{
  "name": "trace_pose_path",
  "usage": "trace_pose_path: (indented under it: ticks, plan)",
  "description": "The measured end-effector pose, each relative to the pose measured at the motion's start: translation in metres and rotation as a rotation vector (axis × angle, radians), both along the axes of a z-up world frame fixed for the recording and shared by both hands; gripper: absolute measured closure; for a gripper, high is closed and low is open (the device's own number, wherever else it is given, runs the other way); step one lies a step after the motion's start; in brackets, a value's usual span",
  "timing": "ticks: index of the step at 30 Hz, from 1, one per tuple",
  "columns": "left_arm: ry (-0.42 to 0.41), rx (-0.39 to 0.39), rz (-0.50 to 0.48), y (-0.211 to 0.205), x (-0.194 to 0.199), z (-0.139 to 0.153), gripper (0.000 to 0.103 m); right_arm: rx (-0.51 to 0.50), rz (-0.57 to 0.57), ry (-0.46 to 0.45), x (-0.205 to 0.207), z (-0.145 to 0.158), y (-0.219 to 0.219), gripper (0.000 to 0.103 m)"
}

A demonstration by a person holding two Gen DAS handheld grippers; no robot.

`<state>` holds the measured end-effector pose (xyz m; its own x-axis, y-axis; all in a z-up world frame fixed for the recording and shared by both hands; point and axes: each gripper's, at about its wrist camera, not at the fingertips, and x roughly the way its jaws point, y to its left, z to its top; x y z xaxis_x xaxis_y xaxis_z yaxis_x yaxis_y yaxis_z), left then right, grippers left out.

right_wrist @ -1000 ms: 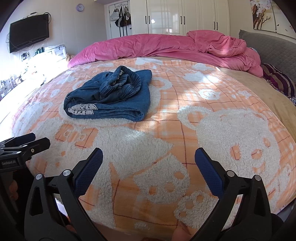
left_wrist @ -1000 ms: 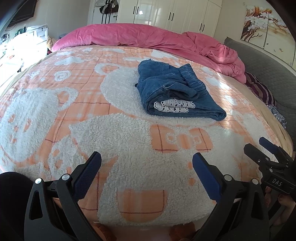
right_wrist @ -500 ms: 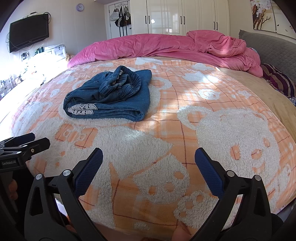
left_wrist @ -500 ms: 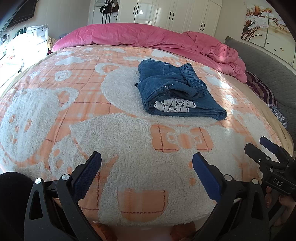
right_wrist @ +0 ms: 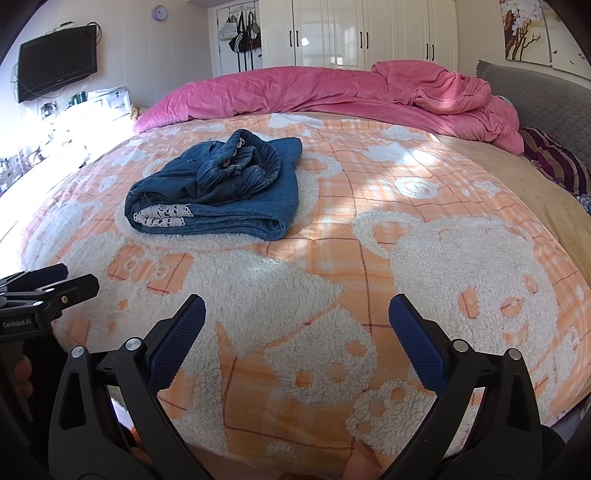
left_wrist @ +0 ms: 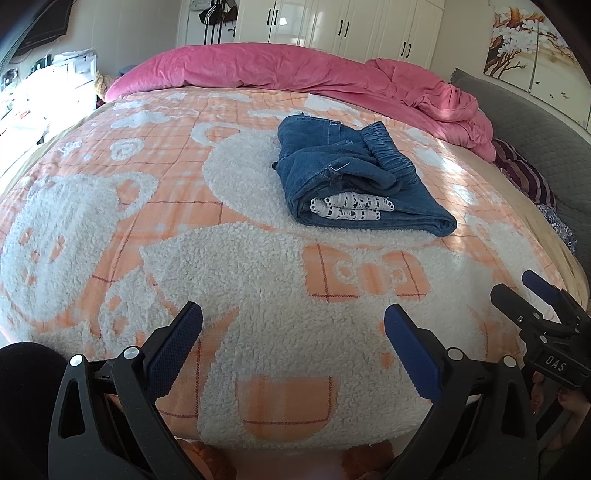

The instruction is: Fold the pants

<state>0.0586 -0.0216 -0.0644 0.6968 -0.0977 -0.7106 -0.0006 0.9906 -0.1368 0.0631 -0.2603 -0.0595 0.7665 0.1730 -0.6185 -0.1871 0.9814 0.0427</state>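
Nothing moving since a second ago: lying folded at twelve o'clock on the blanket (left_wrist: pixel 258 266), pants (left_wrist: pixel 354 181) looking done, left gripper (left_wrist: pixel 291 347) and right gripper (right_wrist: pixel 295 339) gaping empty.

Brightness: both views are bright daylight scenes.
Light source: strong light enters from the left side, where the shelf area (right_wrist: pixel 48 133) is washed out to near white.
Glare: the wardrobe doors (right_wrist: pixel 332 33) carry pale reflections; sunlit patches fall across the blanket (right_wrist: pixel 369 206).
Shadows: the folded pants (left_wrist: pixel 354 181) cast a soft shadow at their near edge; the near blanket (left_wrist: pixel 258 295) lies in gentler shade.
Distortion: heavy fisheye curvature bows the bed into a dome, and dark vignetting fills the corners.
Focus: the centre is sharp; the bottom edge is blurred.
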Motion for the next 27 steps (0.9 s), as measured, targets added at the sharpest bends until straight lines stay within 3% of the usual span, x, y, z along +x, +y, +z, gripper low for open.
trace_pose_path:
  ticks: [16, 19, 21, 23, 27]
  plan:
    - [0.026, 0.066, 0.042, -0.001, 0.005, -0.001, 0.005, 0.003, -0.002, 0.009, 0.000, -0.002, -0.005, 0.009]
    - [-0.007, 0.004, 0.006, 0.004, 0.004, 0.007, 0.005, 0.016, -0.006, 0.020, 0.002, -0.004, -0.008, 0.009]
    - [-0.045, -0.040, 0.008, 0.013, 0.005, 0.018, 0.005, 0.030, -0.014, 0.031, 0.006, -0.004, -0.011, 0.009]
    - [-0.019, -0.077, 0.035, 0.032, 0.018, 0.027, 0.005, 0.050, -0.036, 0.050, 0.013, -0.004, -0.020, 0.009]
    - [0.031, 0.000, 0.159, 0.090, 0.063, 0.041, 0.005, 0.020, -0.142, 0.044, 0.040, 0.008, -0.055, 0.009]
